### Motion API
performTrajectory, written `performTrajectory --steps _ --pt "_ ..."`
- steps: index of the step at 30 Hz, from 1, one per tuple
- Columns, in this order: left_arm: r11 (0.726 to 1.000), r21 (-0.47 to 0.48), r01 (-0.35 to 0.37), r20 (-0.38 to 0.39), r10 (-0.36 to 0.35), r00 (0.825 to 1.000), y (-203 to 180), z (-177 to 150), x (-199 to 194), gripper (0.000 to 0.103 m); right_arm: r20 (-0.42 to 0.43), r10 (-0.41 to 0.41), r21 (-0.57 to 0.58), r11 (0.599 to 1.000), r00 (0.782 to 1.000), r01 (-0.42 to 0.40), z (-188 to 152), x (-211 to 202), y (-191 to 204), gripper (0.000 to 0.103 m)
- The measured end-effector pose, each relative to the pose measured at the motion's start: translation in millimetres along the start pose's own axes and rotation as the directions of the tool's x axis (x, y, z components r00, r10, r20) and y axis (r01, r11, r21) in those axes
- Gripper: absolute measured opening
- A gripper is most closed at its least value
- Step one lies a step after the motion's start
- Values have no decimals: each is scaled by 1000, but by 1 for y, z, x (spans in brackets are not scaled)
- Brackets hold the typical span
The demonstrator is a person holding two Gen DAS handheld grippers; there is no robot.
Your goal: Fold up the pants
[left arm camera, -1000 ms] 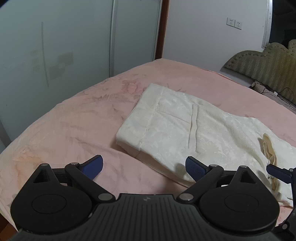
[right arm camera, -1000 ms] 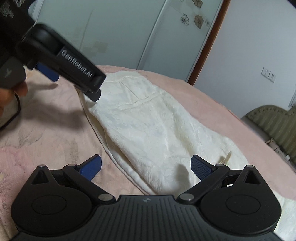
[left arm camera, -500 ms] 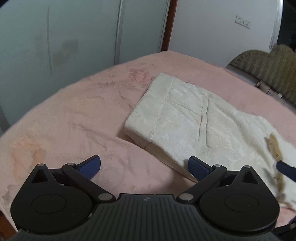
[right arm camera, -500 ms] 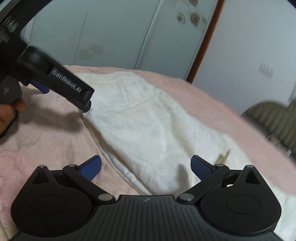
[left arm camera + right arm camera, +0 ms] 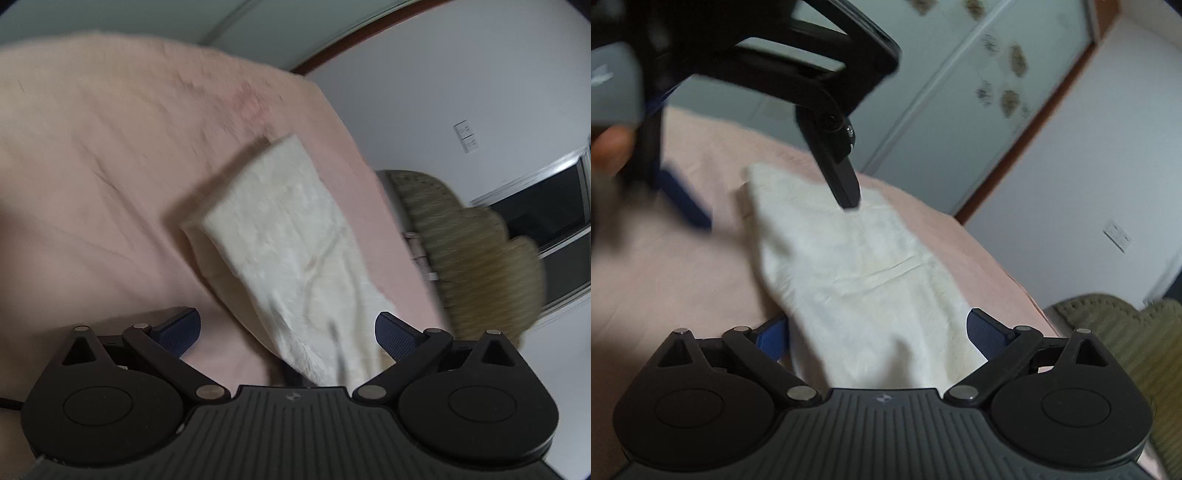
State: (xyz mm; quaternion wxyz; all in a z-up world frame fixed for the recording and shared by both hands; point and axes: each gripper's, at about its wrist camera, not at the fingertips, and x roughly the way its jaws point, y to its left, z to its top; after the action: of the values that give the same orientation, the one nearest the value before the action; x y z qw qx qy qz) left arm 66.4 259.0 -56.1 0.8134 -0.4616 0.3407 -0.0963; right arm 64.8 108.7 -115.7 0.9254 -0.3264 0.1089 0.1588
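Note:
Cream-white pants [image 5: 291, 240] lie folded lengthwise on a pink bedspread [image 5: 110, 166], and also show in the right wrist view [image 5: 857, 266]. My left gripper [image 5: 288, 328] is open and empty, tilted, with the near end of the pants between its blue pads [image 5: 395, 334]. My right gripper [image 5: 879, 330] is open and empty over the near end of the pants. The left gripper also shows in the right wrist view [image 5: 768, 206], raised above the far end of the pants. Both views are motion-blurred.
Sliding glass wardrobe doors [image 5: 942, 122] stand behind the bed. An olive quilted headboard [image 5: 472, 251] is at the right, below a dark window [image 5: 546, 214]. A white wall with sockets [image 5: 1119, 236] lies beyond.
Both grippers have swung and tilted quickly. The left gripper has risen above the pants and now looks along their length. The right gripper has moved over the near end. Both stay open.

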Motion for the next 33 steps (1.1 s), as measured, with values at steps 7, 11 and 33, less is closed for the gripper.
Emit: performTrajectory --steps 7,11,33 --pt "998 -54 19 64 -16 998 -5 13 35 101 25 37 210 977 999 -41 2 -9 -40 99" --pt "999 -7 -44 78 45 996 -15 25 52 90 34 280 244 929 960 -279 3 -23 -58 97" --pt "800 579 -160 300 -26 954 -113 -28 25 13 11 225 235 946 974 -222 1 14 -108 98"
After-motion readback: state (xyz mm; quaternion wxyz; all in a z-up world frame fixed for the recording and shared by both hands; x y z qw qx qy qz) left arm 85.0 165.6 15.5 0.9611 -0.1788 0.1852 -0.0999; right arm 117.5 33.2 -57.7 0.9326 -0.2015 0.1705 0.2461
